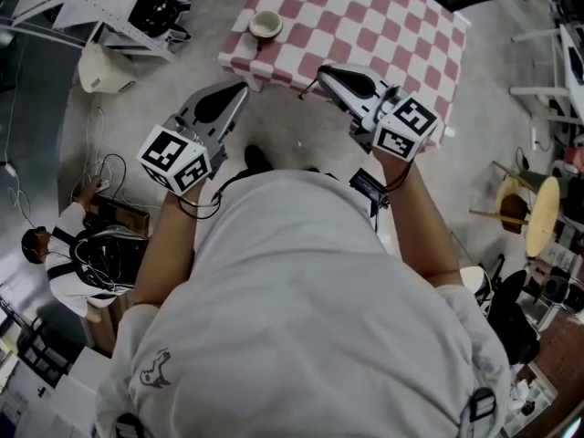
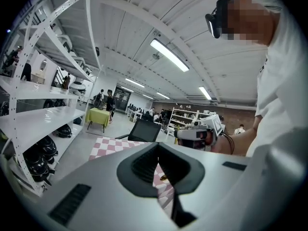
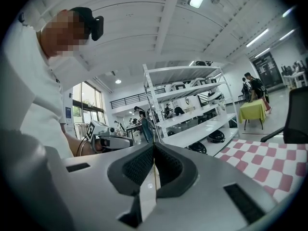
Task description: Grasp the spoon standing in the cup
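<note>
Only the head view showed the checkered table [image 1: 383, 26] and the cup [image 1: 265, 25] near its corner, the spoon too small to make out. The left gripper [image 1: 239, 89] and right gripper [image 1: 322, 72], both closed on nothing, hung by the table's near edge, with the cup beyond and between them.

The cup [image 1: 265, 25] stands on the table [image 1: 392, 35], at its left corner. The left gripper [image 1: 243, 88] and right gripper [image 1: 322, 72] sit side by side before the table's near edge, apart from the cup.
</note>
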Action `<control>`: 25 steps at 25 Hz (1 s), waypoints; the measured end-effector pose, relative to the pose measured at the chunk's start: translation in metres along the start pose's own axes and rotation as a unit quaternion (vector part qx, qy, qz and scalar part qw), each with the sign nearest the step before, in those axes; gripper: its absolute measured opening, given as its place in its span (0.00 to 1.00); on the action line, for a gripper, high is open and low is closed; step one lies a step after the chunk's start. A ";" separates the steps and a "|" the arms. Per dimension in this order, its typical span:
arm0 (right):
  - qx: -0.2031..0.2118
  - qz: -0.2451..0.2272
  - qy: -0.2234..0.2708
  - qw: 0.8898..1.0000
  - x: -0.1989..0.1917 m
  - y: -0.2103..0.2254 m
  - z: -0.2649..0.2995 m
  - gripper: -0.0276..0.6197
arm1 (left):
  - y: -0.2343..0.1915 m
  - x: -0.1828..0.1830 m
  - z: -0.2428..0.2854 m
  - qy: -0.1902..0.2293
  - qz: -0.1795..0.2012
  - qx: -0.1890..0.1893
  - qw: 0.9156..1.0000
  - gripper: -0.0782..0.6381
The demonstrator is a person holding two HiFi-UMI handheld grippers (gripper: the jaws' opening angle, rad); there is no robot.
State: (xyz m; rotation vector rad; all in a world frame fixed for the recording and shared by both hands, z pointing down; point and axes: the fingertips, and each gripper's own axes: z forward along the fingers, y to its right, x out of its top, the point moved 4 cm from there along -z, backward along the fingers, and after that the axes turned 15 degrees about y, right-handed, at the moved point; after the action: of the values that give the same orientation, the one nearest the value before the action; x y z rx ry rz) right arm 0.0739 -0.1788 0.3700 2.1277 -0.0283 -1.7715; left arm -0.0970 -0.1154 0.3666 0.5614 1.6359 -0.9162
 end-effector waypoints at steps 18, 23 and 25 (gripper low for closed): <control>0.057 -0.010 0.017 0.998 0.024 -0.059 -0.135 0.09 | 0.153 -0.039 0.011 -0.007 0.033 0.036 0.999 0.13; 0.084 0.012 0.023 0.996 0.025 -0.091 -0.163 0.09 | 0.194 -0.065 0.003 -0.020 0.034 0.045 0.998 0.13; 0.092 0.016 0.025 0.995 0.024 -0.099 -0.171 0.09 | 0.206 -0.072 0.001 -0.019 0.031 0.050 0.998 0.13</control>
State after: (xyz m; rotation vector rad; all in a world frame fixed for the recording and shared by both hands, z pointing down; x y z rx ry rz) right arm 0.2205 -0.0469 0.3424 2.2832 -0.2191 -1.7573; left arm 0.0794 0.0119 0.3791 0.6575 1.5367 -0.9613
